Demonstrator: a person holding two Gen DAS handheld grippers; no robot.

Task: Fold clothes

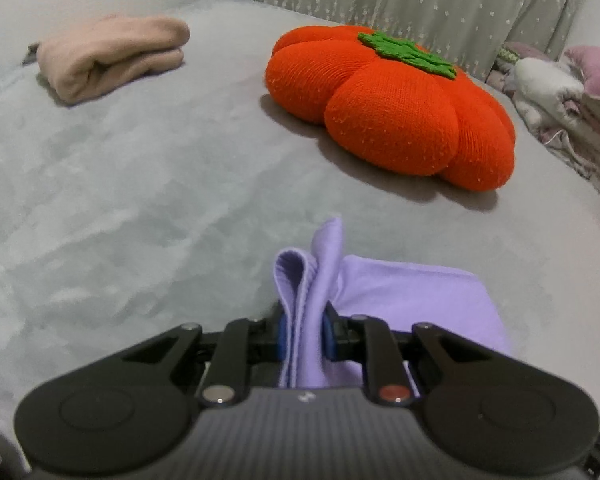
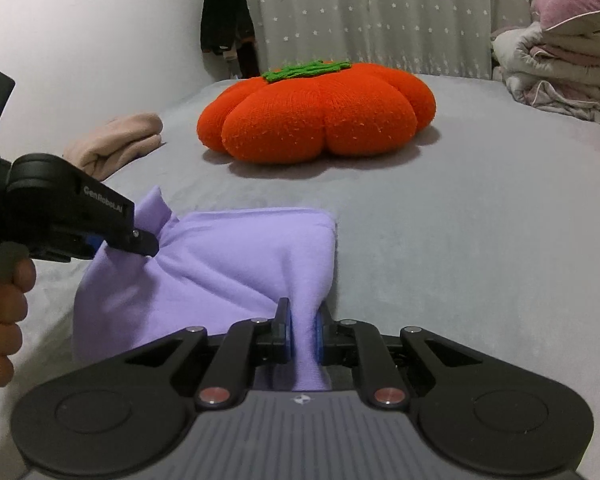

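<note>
My left hand-held gripper (image 1: 305, 334) is clamped on a bunched corner of the lilac garment (image 1: 400, 296), blue pads pressing the folds from both sides, cloth sticking up past the tips. My right hand-held gripper (image 2: 302, 338) is clamped on another pinch of the same lilac garment (image 2: 228, 264), at its near right corner. In the right wrist view the left hand-held gripper (image 2: 140, 242) comes in from the left edge, my hand (image 2: 0, 304) wrapped on its handle, its tip biting the far left corner, which is lifted into a peak. The garment is folded over, roughly a rectangle, stretched between the two grips, its far edge lying on the grey bed (image 2: 460, 240).

Beyond it, middle of the bed: an orange pumpkin-shaped cushion (image 2: 320, 120) with green knitted top. Left of that, a folded beige garment (image 1: 112, 56) near the bed's edge. Far right: a pile of bedding (image 2: 560, 72), pink pillow on top. Behind: a star-print curtain (image 2: 360, 12), a dark garment (image 2: 226, 16) hanging by the white wall.
</note>
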